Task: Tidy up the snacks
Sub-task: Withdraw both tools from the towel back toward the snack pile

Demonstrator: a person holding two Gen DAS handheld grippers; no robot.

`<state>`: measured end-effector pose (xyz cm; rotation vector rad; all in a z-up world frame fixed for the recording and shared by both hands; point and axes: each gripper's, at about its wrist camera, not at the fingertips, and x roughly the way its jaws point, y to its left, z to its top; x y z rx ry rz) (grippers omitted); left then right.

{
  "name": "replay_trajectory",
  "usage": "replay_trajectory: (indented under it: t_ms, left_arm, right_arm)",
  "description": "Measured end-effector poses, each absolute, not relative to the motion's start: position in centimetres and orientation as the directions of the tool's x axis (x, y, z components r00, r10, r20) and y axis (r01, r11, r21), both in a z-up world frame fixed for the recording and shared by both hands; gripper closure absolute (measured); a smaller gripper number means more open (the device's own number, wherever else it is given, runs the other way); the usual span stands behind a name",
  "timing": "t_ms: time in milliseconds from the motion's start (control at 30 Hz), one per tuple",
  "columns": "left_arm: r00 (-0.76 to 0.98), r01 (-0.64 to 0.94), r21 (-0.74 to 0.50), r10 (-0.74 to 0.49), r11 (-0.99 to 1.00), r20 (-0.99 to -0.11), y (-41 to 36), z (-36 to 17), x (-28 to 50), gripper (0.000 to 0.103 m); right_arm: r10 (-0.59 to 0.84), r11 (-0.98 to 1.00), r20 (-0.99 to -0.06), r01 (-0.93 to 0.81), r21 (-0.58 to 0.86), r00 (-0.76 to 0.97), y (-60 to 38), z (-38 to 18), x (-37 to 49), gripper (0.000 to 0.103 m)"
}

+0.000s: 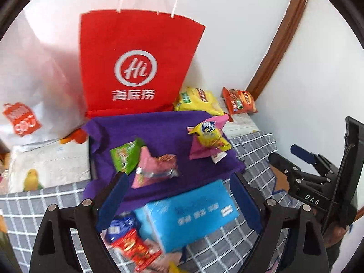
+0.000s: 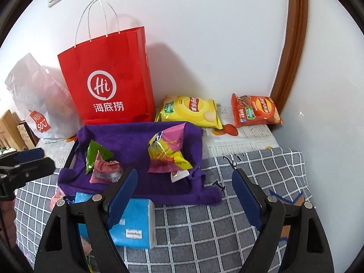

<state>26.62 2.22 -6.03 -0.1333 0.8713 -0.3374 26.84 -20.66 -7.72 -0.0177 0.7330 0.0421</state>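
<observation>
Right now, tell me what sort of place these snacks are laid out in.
Probably a room at home, with the snacks spread on a bed or padded surface in a corner. A grey checked blanket covers it, white walls meet behind, a brown wooden frame runs up the right, and shopping bags lean against the wall.

Purple towel [image 2: 136,141], grey-checked cloth [image 2: 216,227]

My left claw [image 1: 177,195] is matte black plastic, two broad angled arms with teardrop cut-outs, each pinned by round silver screws. Its fingers [image 1: 113,202] wear dark blue pads. My right claw [image 2: 184,200] is built the same: black arms, silver screws, blue pads. At the right edge of the left view its body bears white letters, "DAS".
</observation>
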Motion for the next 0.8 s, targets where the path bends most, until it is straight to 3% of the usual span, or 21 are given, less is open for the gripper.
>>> replay_trajectory:
  t_ms: [433, 800]
  left_arm:
    - [0.663, 0.157, -0.250, -0.289, 0.956, -0.690, 6.2, -4.9, 18.0, 0.014]
    - [0.638, 0.045, -0.216, -0.194, 0.975, -0.745, 10.5, -7.1, 14.3, 0.014]
  right_arm:
    - [0.097, 0.991, -0.623, -0.130, -0.007, 0.776, -17.3, -7.6, 19.7, 0.018]
    - [0.206, 0.973, -0.688, -0.218, 0.071, 0.696, -13.7, -10.5, 16.7, 0.018]
